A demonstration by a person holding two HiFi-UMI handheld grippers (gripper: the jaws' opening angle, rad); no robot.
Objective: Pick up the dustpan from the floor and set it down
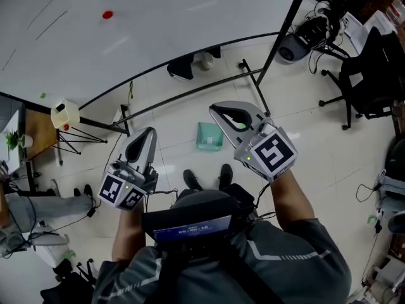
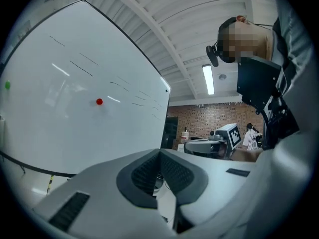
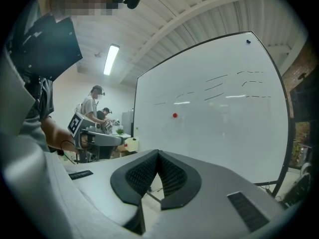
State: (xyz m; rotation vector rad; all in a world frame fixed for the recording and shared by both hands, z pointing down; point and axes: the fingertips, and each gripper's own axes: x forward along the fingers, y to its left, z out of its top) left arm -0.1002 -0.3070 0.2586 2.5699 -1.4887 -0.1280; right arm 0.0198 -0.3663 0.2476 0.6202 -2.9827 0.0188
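Note:
The dustpan point(image 1: 209, 136) is a pale green, flat thing lying on the tiled floor just in front of my shoes, between the two grippers in the head view. My left gripper point(image 1: 145, 135) is held level to its left, well above the floor, jaws shut with nothing between them. My right gripper point(image 1: 219, 110) is held level to the dustpan's right and higher, also shut and empty. In the left gripper view the dark pads point(image 2: 149, 172) meet at the tip; the right gripper view shows the same with its pads point(image 3: 172, 176). Neither gripper view shows the dustpan.
A large whiteboard point(image 1: 145, 24) on a black wheeled frame point(image 1: 190, 94) stands just ahead. An office chair point(image 1: 370, 75) and cables lie at the right. A white box on a tripod point(image 1: 64, 114) and a seated person point(image 1: 25, 211) are at the left.

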